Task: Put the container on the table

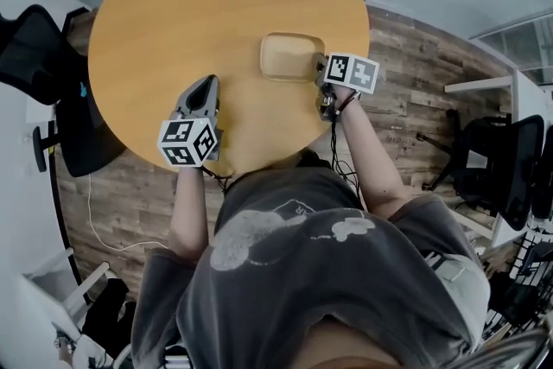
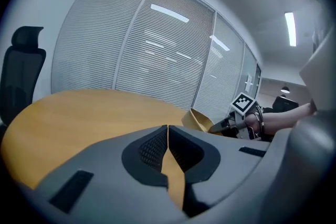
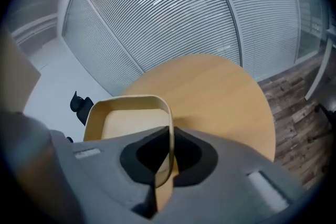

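A shallow tan rectangular container [image 1: 290, 56] sits low over the round wooden table [image 1: 173, 22], right of its middle. My right gripper [image 1: 325, 75] is shut on the container's near right rim. In the right gripper view the container [image 3: 128, 126] fills the lower left and its rim runs between the closed jaws of the right gripper [image 3: 169, 152]. My left gripper [image 1: 206, 87] rests over the table's near part, shut and empty. In the left gripper view the left gripper [image 2: 168, 134] has its jaws pressed together, with the container [image 2: 199, 120] and the right gripper [image 2: 231, 124] beyond at the right.
Black office chairs stand at the left [image 1: 34, 56] and the right [image 1: 510, 160] of the table. Wood-plank floor [image 1: 415, 82] surrounds it. Glass walls with blinds [image 3: 173, 13] lie behind. A white cable [image 1: 104, 229] trails on the floor at the lower left.
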`<state>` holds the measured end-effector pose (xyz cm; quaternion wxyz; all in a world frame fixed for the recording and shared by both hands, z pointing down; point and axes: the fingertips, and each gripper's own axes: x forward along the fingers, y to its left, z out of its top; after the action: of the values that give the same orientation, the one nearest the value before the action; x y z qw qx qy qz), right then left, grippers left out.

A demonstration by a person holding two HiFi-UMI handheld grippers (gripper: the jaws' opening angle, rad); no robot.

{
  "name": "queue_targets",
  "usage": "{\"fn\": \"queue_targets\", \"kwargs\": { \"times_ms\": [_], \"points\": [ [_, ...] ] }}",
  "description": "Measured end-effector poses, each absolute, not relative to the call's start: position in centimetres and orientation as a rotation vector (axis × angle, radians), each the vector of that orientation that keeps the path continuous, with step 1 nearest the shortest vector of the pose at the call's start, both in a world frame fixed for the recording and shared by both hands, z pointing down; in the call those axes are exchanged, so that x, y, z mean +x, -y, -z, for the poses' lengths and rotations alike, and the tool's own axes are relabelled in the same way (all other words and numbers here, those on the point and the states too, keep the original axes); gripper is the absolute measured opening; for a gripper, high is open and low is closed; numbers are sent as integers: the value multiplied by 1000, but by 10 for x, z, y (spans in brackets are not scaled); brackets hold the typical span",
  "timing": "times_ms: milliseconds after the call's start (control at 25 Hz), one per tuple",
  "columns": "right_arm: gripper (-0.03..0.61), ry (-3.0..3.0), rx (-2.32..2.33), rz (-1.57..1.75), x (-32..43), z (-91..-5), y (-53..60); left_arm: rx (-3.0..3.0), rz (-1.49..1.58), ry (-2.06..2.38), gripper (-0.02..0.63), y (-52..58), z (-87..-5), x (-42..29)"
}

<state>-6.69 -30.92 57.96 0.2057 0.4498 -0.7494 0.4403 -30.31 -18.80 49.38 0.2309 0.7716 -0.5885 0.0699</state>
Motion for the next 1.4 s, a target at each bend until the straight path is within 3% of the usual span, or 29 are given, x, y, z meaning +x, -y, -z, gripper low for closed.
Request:
{"fn": "queue_targets", "kwargs": {
  "times_ms": [640, 1400],
  "points": [
    [3, 1911, 1414, -1235, -122, -613, 350, 2182, -225, 1449, 0, 249, -530, -357],
    [5, 1817, 1520, -1210, -123, -642, 407, 2180, -292, 1404, 0, 283, -566, -359]
  ]
}}
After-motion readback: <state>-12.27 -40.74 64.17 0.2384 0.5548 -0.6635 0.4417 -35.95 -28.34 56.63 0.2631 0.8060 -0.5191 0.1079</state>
